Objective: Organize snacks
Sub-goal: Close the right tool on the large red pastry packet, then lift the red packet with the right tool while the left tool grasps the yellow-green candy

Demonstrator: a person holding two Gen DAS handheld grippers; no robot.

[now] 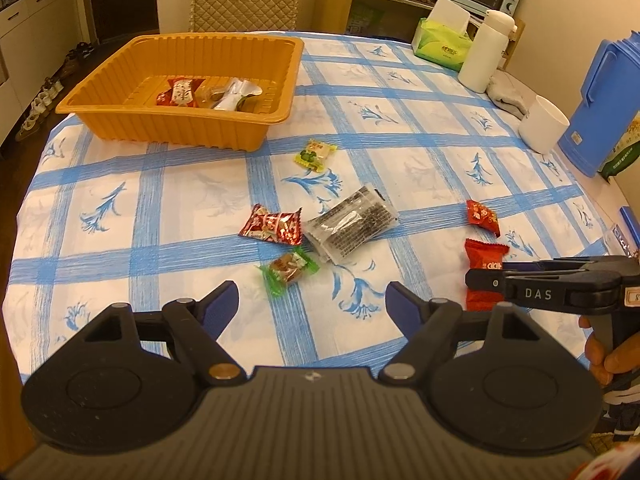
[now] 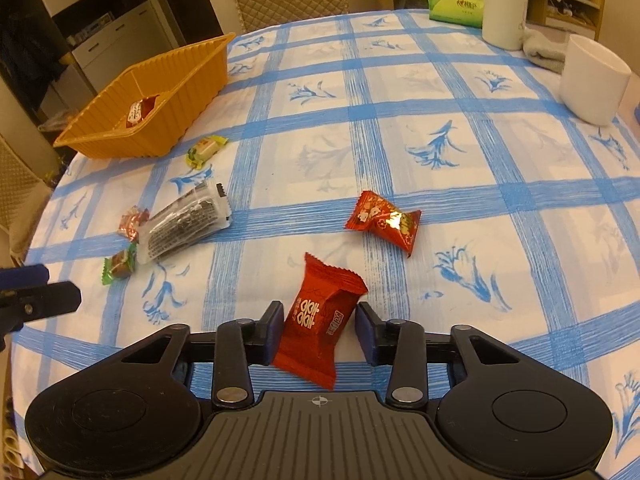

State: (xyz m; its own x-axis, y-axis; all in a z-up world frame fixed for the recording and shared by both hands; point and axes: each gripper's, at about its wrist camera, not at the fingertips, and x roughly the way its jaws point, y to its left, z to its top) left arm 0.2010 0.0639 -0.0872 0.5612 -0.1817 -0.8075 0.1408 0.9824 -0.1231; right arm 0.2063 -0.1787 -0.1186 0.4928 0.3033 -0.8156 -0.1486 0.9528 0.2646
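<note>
Between my right gripper's [image 2: 316, 330] pads, a red packet [image 2: 320, 320] — clamped; my left gripper [image 1: 312, 304] gapes empty — above the tablecloth [image 1: 200, 200].

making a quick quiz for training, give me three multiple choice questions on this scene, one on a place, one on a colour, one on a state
1. Where is the red packet? A in the basket; B between the right gripper's fingers; C on the floor.
2. What colour is the basket? A blue; B orange; C white.
3. The left gripper is: A open and empty; B shut tight; C holding the basket.
Answers: 1 B, the packet sits between its pads; 2 B, its ribbed walls are orange; 3 A, its fingers stand wide apart over bare cloth.
</note>
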